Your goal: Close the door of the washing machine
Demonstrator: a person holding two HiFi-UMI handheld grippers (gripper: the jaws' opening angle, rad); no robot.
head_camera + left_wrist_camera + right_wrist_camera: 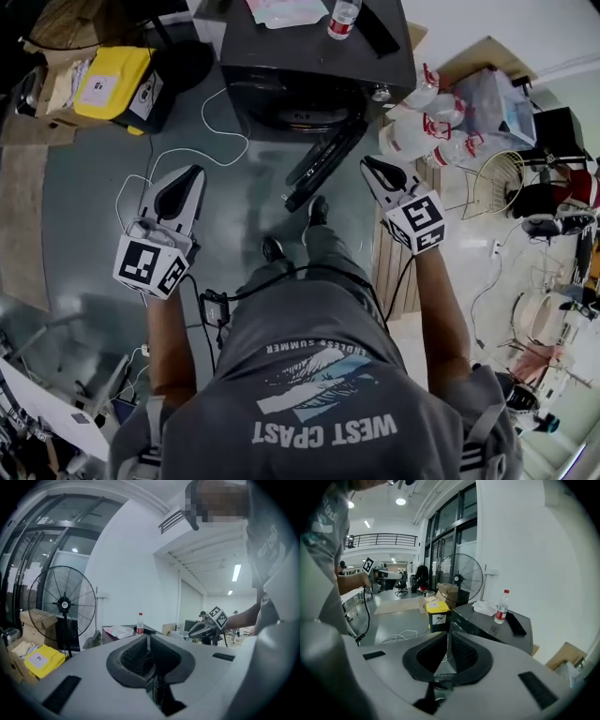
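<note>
washing machine [281, 66]: dark cabinet, top centre of the head view. its door [323, 161] stands open, swung out below the drum opening toward frame centre.

on the machine's top we list one water bottle [343, 17], upright.

left gripper [187, 178]: left of centre, over grey floor, well apart from the door. we record its pads [136, 656] pressed together, with nothing between them.

right gripper [373, 167]: right of centre, near the door's edge, not touching it. we record its pads [464, 653] parted by a narrow slit, and empty.

also seen: yellow box [112, 82], upper left; white cable [211, 141] looped on the floor; spray bottles [422, 131], upper right.
</note>
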